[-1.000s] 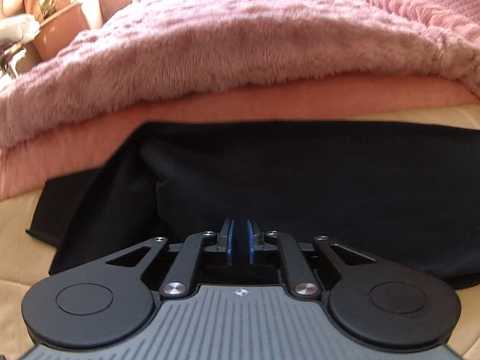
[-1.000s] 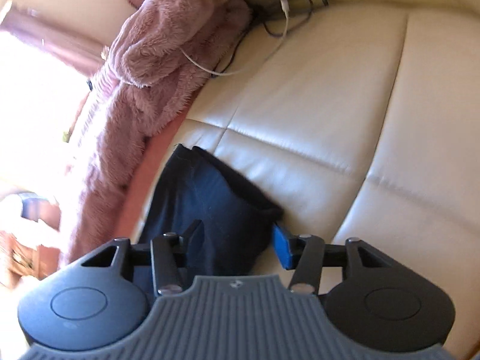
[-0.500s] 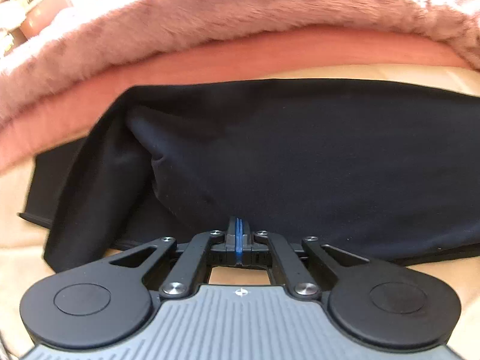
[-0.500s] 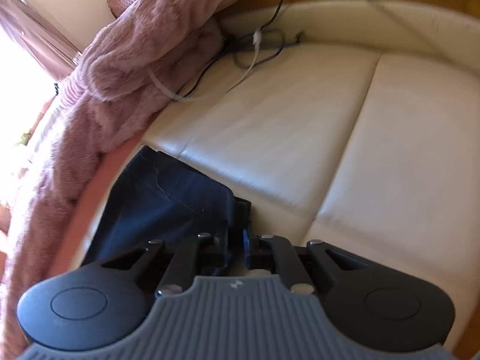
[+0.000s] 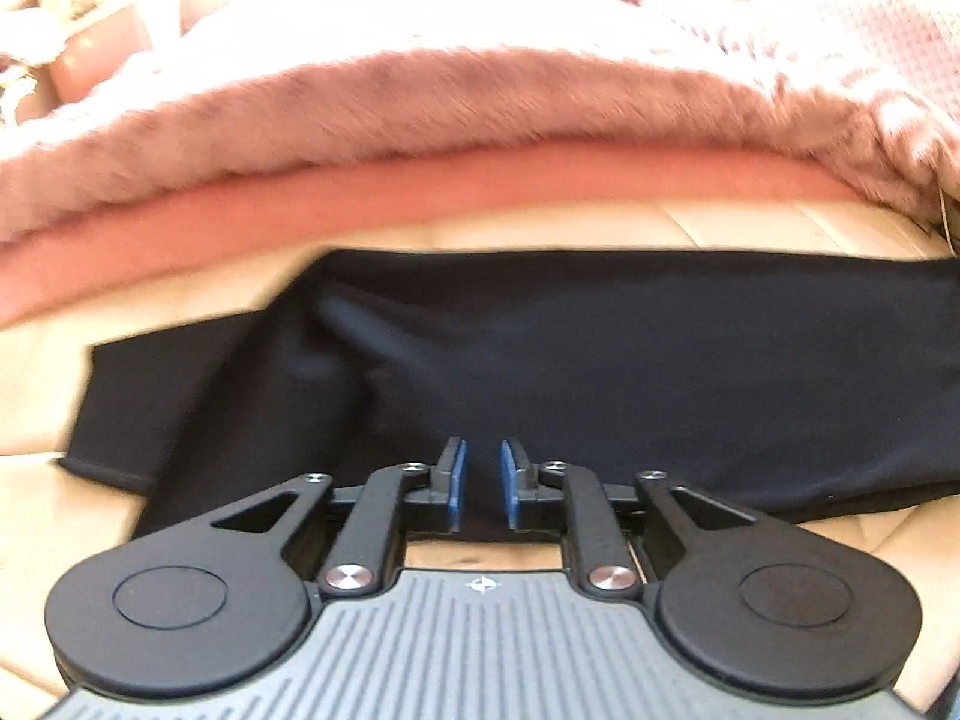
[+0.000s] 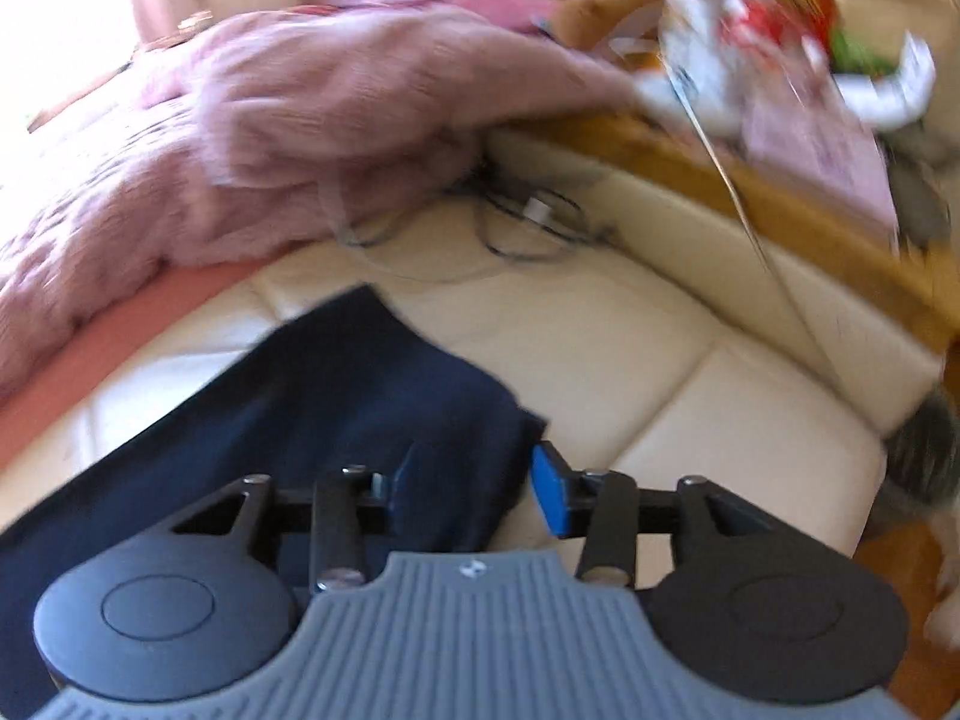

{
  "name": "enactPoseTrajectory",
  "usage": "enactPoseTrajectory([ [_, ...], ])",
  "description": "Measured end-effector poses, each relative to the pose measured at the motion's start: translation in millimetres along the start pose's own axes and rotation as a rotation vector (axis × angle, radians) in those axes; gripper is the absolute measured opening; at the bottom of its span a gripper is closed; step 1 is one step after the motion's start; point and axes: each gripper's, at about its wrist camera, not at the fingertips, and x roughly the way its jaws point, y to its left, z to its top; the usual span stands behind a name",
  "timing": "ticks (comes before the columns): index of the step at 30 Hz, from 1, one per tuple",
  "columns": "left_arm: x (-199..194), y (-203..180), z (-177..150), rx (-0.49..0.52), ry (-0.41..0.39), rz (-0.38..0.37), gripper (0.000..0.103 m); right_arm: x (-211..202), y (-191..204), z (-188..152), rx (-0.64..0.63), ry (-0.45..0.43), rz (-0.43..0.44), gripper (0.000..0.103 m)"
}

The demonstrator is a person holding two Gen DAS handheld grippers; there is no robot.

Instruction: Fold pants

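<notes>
Left wrist view: my left gripper (image 5: 480, 483) hangs over the near edge of one pair of dark pants (image 5: 600, 372), which lies flat in a long band across the cream cushion (image 5: 36, 516). Its two blue pads (image 5: 454, 483) stand slightly apart, having just been opening; dark cloth shows behind the gap, but the pads do not press on it. One pant end (image 5: 138, 402) sticks out at the left, partly under the folded upper layer.

Behind the pants, one fluffy pink blanket (image 5: 450, 108) rises as a ridge over one smooth salmon sheet (image 5: 420, 198); a strip of bare cushion separates this bedding from the far edge of the pants. Blurred pale clutter sits at the upper left; I cannot tell what it is.

Right wrist view: my right gripper (image 6: 474, 483) has its jaws spread, also just opened. The corner of the pants (image 6: 360, 396) lies between the two fingers (image 6: 549, 489), free of both pads. The right finger stands over bare cushion (image 6: 690, 432).

Further off, a tangle of thin cables (image 6: 528, 222) lies on the cushion just beside the blanket (image 6: 288, 138). A wooden ledge (image 6: 750, 192) along the right carries blurred coloured clutter (image 6: 798, 54), uncountable here.
</notes>
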Motion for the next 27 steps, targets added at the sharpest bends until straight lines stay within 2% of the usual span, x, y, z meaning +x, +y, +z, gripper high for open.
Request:
enactPoseTrajectory([
  [3,-19,28,-11,-0.033,-0.047,0.062,0.034,-22,32,-11,-0.069,-0.014,0.111,0.039],
  [7,-30,76,-31,-0.099,-0.086,0.19,0.056,-49,87,-38,-0.158,0.007,0.269,0.039],
  [9,-28,103,-36,-0.161,-0.076,0.229,0.059,-57,117,-55,-0.212,0.024,0.328,0.039],
  [12,-15,136,-41,-0.255,-0.052,0.236,0.061,-63,155,-88,-0.31,0.051,0.379,0.039],
  [15,-3,161,-47,-0.337,-0.026,0.188,0.061,-61,181,-117,-0.386,0.079,0.387,0.039],
  [19,13,171,-56,-0.414,-0.012,0.151,0.061,-59,198,-138,-0.422,0.103,0.4,0.039],
  [21,17,170,-61,-0.421,-0.015,0.137,0.057,-56,205,-142,-0.444,0.111,0.394,0.039],
  [22,17,166,-61,-0.41,-0.031,0.144,0.05,-55,208,-142,-0.448,0.117,0.393,0.039],
  [24,19,159,-61,-0.384,-0.043,0.155,0.035,-50,213,-144,-0.457,0.129,0.395,0.039],
  [25,20,158,-61,-0.381,-0.051,0.15,0.018,-49,214,-146,-0.466,0.137,0.391,0.039],
  [27,19,156,-59,-0.386,-0.056,0.124,0.002,-48,222,-154,-0.49,0.16,0.379,0.039],
])
